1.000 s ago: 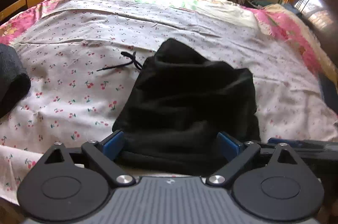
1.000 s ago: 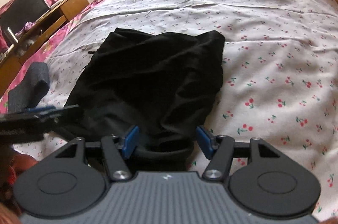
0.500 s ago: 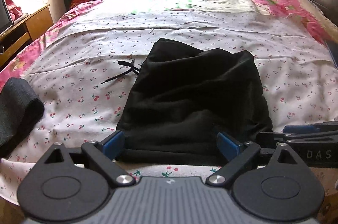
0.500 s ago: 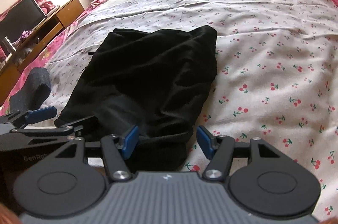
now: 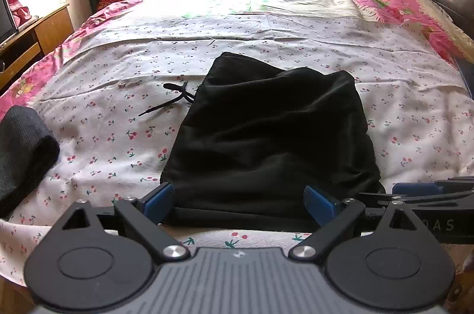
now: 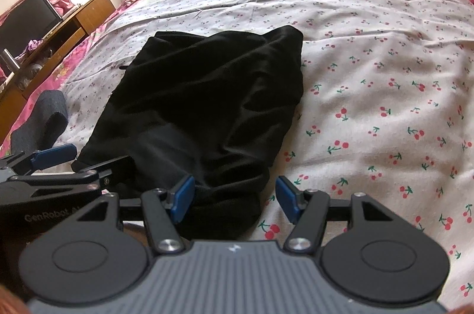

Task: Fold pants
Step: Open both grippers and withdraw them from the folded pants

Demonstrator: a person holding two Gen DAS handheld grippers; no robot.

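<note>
Since a second ago the left wrist view has levelled out, so the bed's far edge and the window now sit square across the top, while the black pants lie where they lay. They rest folded into a bundle on the cherry-print bed sheet, near the bed's near edge, long axis running from that edge away toward the window; the end farthest from the cameras is narrower, the near end broad and bunched. A black drawstring trails out from the bundle's far left side onto the sheet. The left hand-held gripper stands wide apart, its blue pads either side of the near hem; whether the pads touch the cloth cannot be told, but they do not pinch it. The right hand-held gripper is likewise spread, its left pad against the bundle's near right corner and its right pad over bare sheet, gripping nothing. Each gripper shows in the other's view, and the lettering on their sides reads "GenRobot" in the right wrist view and the partly hidden letters "DAS" in the left. A dark grey rolled garment lies on the bed to the left, apart from the pants.
</note>
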